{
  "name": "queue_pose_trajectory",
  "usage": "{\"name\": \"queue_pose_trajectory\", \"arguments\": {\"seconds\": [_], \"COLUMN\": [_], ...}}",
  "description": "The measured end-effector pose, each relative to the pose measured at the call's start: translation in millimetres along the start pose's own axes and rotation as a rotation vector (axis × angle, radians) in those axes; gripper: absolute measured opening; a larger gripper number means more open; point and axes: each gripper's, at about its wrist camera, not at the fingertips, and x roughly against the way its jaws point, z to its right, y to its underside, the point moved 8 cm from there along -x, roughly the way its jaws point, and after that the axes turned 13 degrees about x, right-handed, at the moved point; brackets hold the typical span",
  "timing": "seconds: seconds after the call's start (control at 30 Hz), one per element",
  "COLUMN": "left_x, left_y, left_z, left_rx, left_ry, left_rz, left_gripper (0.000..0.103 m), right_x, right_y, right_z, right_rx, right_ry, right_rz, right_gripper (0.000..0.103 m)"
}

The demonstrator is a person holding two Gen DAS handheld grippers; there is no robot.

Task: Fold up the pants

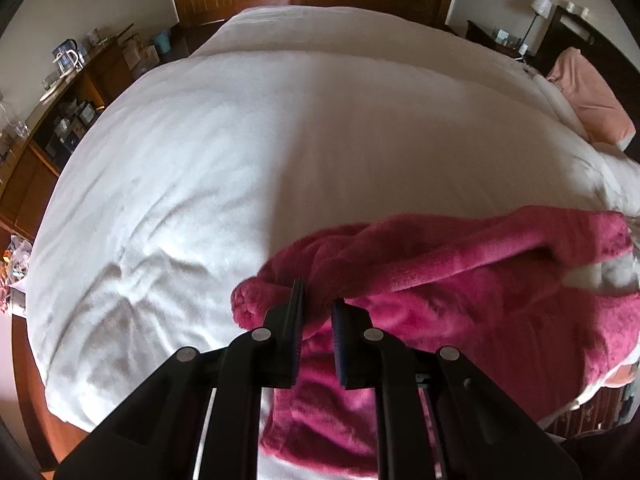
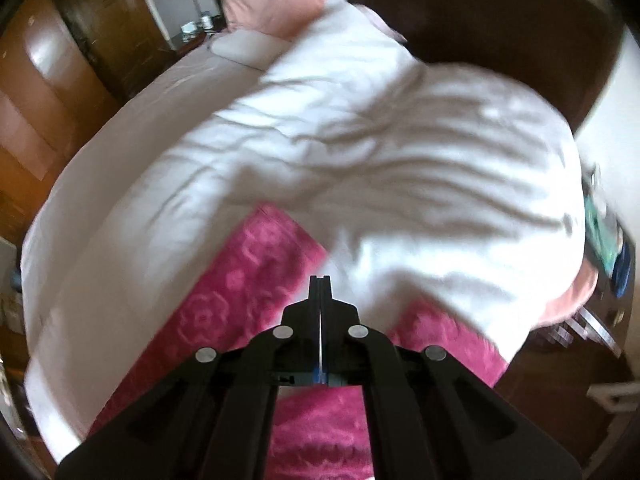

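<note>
The magenta fleece pants (image 1: 460, 280) lie bunched on the white bed at the lower right of the left wrist view. My left gripper (image 1: 318, 300) has its jaws closed on a thick fold of the pants, with fabric filling the gap between them. In the right wrist view the pants (image 2: 240, 280) lie flatter, with an embossed flower pattern, under and to the left of my right gripper (image 2: 321, 280). Its jaws are pressed together with nothing visible between the tips, just above the fabric.
The white duvet (image 1: 260, 140) covers the bed and is rumpled in the right wrist view (image 2: 400, 160). Pink pillows (image 1: 588, 96) lie at the headboard. A wooden sideboard with kettles (image 1: 68, 60) stands at the left, wardrobes (image 2: 52, 80) beyond the bed.
</note>
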Motion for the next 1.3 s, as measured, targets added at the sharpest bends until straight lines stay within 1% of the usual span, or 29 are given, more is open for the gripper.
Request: {"name": "queue_pose_trajectory", "arguments": {"seconds": [0.1,0.13,0.17,0.2,0.23,0.27,0.37,0.47,0.53,0.7,0.8,0.83,0.87,0.9,1.0,1.07,1.13,1.2,1.3], "left_x": [7,11,14,16,17,20,26,27,28,27,26,27,27,27,28,28,30,34,44], "left_y": [19,26,32,36,40,44,51,53,52,54,51,49,46,44,36,31,28,28,34], "left_z": [-1,1,2,3,4,6,14,15,14,13,14,14,14,14,15,16,18,20,18], "left_rx": [0.002,0.002,0.004,0.005,0.004,0.005,-0.001,-0.005,0.003,0.000,-0.006,-0.007,-0.008,-0.008,0.000,0.008,0.012,0.012,0.014], "left_ry": [-0.005,-0.007,-0.009,-0.013,-0.019,-0.025,-0.043,-0.071,-0.084,-0.108,-0.125,-0.129,-0.134,-0.137,-0.149,-0.152,-0.150,-0.149,-0.150], "left_rz": [-0.009,-0.010,-0.010,-0.009,-0.008,-0.007,-0.009,-0.014,-0.010,-0.016,-0.022,-0.021,-0.020,-0.018,-0.008,-0.002,0.008,0.018,0.026], "left_gripper": [0.012,0.012,0.012,0.012,0.012,0.012,0.012,0.012,0.012,0.012,0.012,0.012,0.012,0.012,0.012,0.012,0.012,0.012,0.012], "right_x": [-22,-29,-35,-42,-48,-56,-78,-107,-125,-159,-172,-172,-172,-171,-151,-130,-100,-73,-31], "right_y": [23,27,30,29,27,26,29,23,16,0,-10,-13,-17,-19,-32,-41,-53,-63,-70], "right_z": [6,4,1,-6,-13,-21,-29,-25,-19,-16,-25,-28,-33,-36,-42,-45,-43,-38,-17], "right_rx": [-0.102,-0.128,-0.141,-0.149,-0.152,-0.153,-0.179,-0.181,-0.200,-0.305,-0.303,-0.291,-0.260,-0.243,-0.199,-0.167,-0.152,-0.135,-0.121], "right_ry": [-0.114,-0.139,-0.166,-0.202,-0.223,-0.250,-0.273,-0.256,-0.260,-0.336,-0.359,-0.358,-0.353,-0.346,-0.353,-0.364,-0.399,-0.419,-0.439], "right_rz": [-0.070,-0.088,-0.096,-0.101,-0.101,-0.103,-0.111,-0.121,-0.121,-0.111,-0.109,-0.108,-0.104,-0.108,-0.062,-0.031,0.004,0.042,0.102], "right_gripper": [0.002,0.012,0.020,0.035,0.042,0.042,0.042,0.042,0.042,0.042,0.042,0.035,0.023,0.006,0.005,0.005,0.005,0.005,0.005]}}
